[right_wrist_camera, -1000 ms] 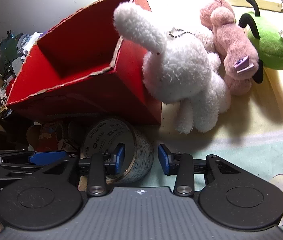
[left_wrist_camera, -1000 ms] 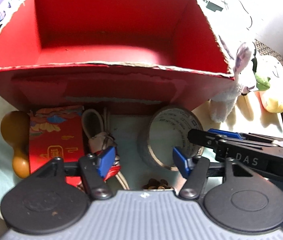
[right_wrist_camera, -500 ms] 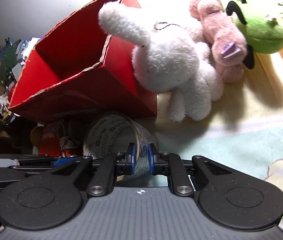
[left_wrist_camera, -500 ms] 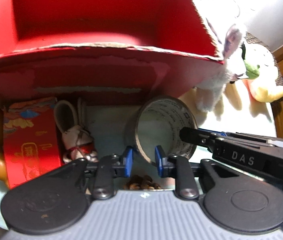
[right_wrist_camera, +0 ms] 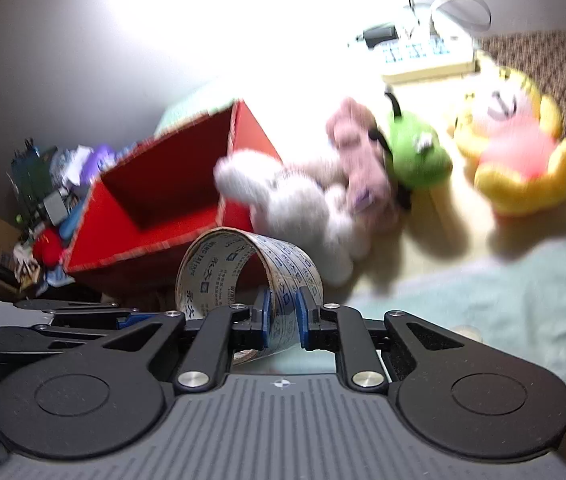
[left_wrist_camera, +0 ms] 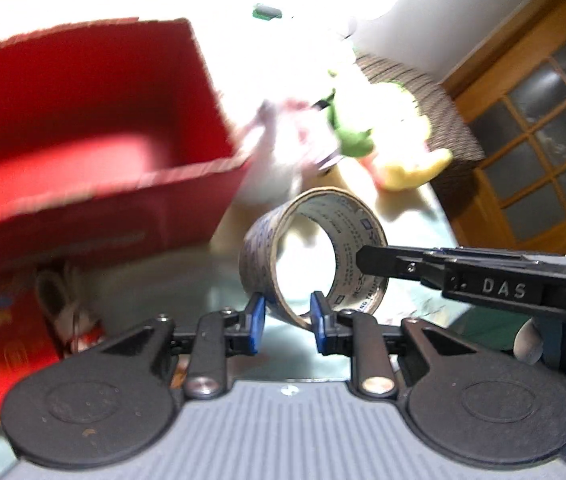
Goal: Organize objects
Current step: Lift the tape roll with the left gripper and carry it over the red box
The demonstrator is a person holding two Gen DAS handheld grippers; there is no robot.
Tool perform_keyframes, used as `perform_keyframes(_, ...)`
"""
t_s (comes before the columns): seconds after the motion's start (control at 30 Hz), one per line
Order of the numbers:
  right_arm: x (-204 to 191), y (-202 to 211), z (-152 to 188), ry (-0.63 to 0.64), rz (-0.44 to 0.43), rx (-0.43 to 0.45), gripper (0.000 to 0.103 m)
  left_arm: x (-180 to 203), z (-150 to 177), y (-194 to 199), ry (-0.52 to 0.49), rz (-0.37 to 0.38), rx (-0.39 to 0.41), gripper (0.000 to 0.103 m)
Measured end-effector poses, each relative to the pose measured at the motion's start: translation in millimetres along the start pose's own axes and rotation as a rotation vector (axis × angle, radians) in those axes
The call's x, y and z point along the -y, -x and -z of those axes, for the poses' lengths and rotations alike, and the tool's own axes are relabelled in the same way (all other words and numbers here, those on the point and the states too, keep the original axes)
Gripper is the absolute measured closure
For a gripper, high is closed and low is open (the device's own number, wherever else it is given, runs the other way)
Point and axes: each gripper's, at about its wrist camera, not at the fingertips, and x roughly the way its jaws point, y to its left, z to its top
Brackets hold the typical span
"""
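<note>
A roll of printed packing tape hangs in the air, held by both grippers. My left gripper is shut on the roll's lower wall, blue pads pressing either side. My right gripper comes in from the right and clamps the roll's right wall. In the right wrist view the same tape roll stands on edge with my right gripper shut on its wall, and the left gripper lies low at the left. The open red cardboard box sits behind and to the left, its inside bare.
Plush toys lie to the right of the box: a white rabbit, a pink one, a green one and a yellow one. A power strip lies behind them. A red packet and a cord bundle lie in front of the box.
Both grippers closed on the tape roll's wall, then rose with it. The roll left the table and tipped up, and the box and toys dropped lower in both views.
</note>
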Motion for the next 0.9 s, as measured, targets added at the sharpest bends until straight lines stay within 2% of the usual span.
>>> perform_keyframes(0.1, -23.9, 5.6, -18.9, 0.044, -0.008, 0.085, 0.088, 8.7, -14.7, 16.0, -0.036, 0.023, 0.063, 0.079)
perform_keyframes(0.23, -51.9, -1.3, -50.4, 0.116, -0.033, 0.160, 0.088, 3.9, -32.6, 47.2, -0.059, 0.003, 0.163, 0.080)
perform_keyframes(0.43, -93.4, -53.3, -86.7, 0.197, -0.070, 0.161, 0.088, -37.0, -59.6, 78.0, -0.010, -0.072, 0.259, 0.080)
perform_keyframes(0.6, -111.6, -117.2, -100.9, 0.199, -0.064, 0.064, 0.088, -93.6, -71.4, 74.9, 0.078, -0.125, 0.245, 0.079)
perform_keyframes(0.9, -118.0, -205.9, -102.6, 0.161, 0.015, -0.111, 0.089, -170.0, -78.5, 5.8, 0.219, -0.161, 0.104, 0.079)
